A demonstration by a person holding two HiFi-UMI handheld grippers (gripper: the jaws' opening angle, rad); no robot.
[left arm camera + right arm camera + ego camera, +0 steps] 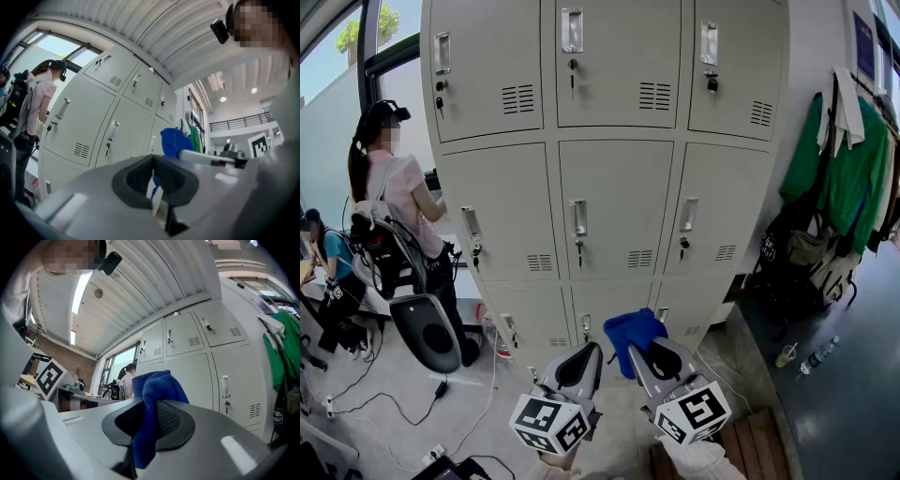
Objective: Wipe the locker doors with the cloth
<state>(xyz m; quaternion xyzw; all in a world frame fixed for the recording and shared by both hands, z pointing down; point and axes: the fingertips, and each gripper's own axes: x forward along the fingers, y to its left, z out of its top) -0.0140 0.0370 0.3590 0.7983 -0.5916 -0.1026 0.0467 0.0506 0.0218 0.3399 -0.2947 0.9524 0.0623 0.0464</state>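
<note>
Your right tool [649, 354] pinches the blue cloth [630, 333]. The cloth is bunched above the jaws, prob. so a padded face leads toward the locker doors [619, 202]. It sits low, in front of the bottom-row doors; contact w/ a door can't be confirmed. Your left tool [579, 364] is pressed together w/ nothing in it, beside the right, prob. parked out of the wipe path. The right gripper view shows the cloth running down between the pads; the head view doesn't. The left gripper view shows the cloth side-on, w/ the doors beyond.

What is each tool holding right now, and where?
Right tool grips the blue cloth mid-fold, with a bunch above and a tail below. Left tool is shut, empty.
</note>
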